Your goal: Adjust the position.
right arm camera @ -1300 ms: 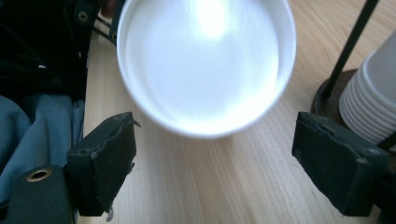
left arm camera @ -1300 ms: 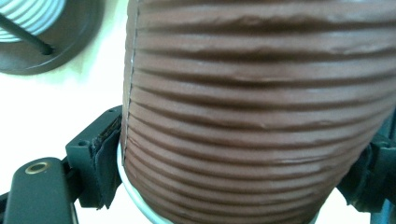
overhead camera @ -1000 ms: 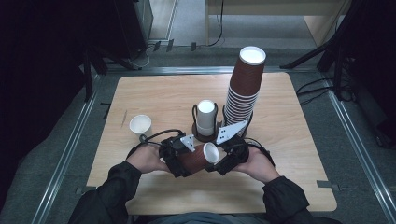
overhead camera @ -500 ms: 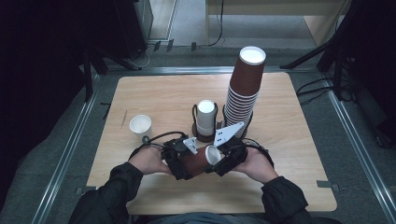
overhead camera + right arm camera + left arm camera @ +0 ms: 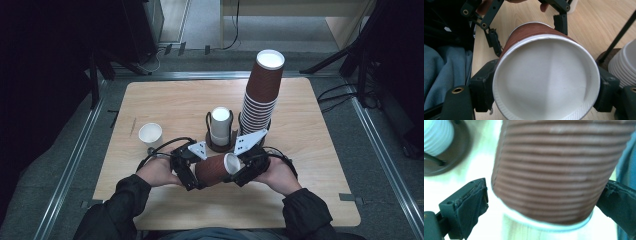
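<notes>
On the wooden worktop (image 5: 320,150), going from left to right in the high view, a small white cup (image 5: 150,134) stands upright alone at about nine o'clock from the centre, likely set apart from the rest. Just below it, at about seven o'clock, the left hand-held gripper (image 5: 192,172) reaches in toward the middle. In the left gripper view its jaws stand wide around the bottom end of a brown ribbed cup (image 5: 556,170), with a gap showing at the left pad; they have just been opening, so by my reading this side is letting go rather than gripping.

The brown ribbed cup itself lies on its side at six o'clock, held above the worktop between the two hands, its white mouth turned toward the right. The right hand-held gripper (image 5: 544,97) clamps it at the rim, one pad on each side of the open mouth, so the right side carries it. That looks like a hand-over, or a pull to separate nested cups; I cannot tell which.

Behind, near the centre, a white cup sits in a dark holder (image 5: 220,142). At one o'clock a tall stack of brown cups (image 5: 260,100) leans slightly, the likely source or destination.
</notes>
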`<state>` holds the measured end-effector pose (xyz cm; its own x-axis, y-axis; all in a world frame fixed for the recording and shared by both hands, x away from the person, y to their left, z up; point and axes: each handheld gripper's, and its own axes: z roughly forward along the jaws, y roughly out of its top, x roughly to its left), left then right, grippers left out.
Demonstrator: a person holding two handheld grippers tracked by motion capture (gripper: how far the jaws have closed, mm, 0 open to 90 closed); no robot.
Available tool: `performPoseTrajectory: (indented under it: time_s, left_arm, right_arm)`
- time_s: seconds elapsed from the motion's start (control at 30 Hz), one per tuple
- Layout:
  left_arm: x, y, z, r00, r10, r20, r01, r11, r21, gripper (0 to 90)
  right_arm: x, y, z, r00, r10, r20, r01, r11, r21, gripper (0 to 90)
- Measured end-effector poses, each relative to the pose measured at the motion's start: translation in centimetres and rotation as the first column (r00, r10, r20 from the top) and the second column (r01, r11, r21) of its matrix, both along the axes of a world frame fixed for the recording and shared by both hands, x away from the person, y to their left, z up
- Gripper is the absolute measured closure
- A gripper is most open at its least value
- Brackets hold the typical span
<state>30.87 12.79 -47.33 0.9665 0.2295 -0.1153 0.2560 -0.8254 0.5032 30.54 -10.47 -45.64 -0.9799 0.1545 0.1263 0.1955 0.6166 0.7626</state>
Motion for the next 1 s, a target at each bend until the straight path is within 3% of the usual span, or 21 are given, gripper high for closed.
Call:
performPoseTrajectory:
  time_s: [0.1,0.17,0.3,0.4,0.57,0.8,1.0]
  left_arm:
    - [0.1,0.5,0.2,0.9997,0.016,-0.020,-0.017,0.9992,-0.036,0.0]
    - [0.0,0.8,0.3,0.9997,0.022,0.004,-0.022,0.9989,-0.042,0.0]
    - [0.0,1.6,0.5,0.9995,0.031,0.007,-0.030,0.9956,-0.088,0.0]
    - [-0.1,2.3,0.6,0.9986,0.053,0.006,-0.051,0.9850,-0.165,0.0]
    - [-0.2,2.7,0.7,0.9972,0.075,0.004,-0.072,0.9718,-0.225,0.0]
    - [-0.2,2.3,0.4,0.9980,0.062,-0.017,-0.064,0.9585,-0.278,0.0]
    - [-0.3,1.6,0.1,0.9990,0.042,-0.018,-0.045,0.9621,-0.269,0.0]
  right_arm:
    - [0.1,-0.5,0.1,0.9999,-0.017,0.002,0.017,1.000,0.007,22.4]
    - [0.1,-0.7,0.1,0.9998,-0.020,0.001,0.020,1.000,0.007,22.4]
    - [0.0,-1.5,0.2,0.9992,-0.040,-0.007,0.040,0.999,0.026,22.4]
    - [0.0,-1.7,0.2,0.9989,-0.046,-0.006,0.046,0.998,0.031,22.3]
    - [0.0,-2.0,0.3,0.9983,-0.057,-0.016,0.058,0.996,0.068,22.4]
    - [0.0,-1.9,0.7,0.9981,-0.053,-0.033,0.056,0.990,0.128,22.4]
    - [-0.1,-1.3,0.5,0.9986,-0.032,-0.041,0.037,0.989,0.145,22.4]
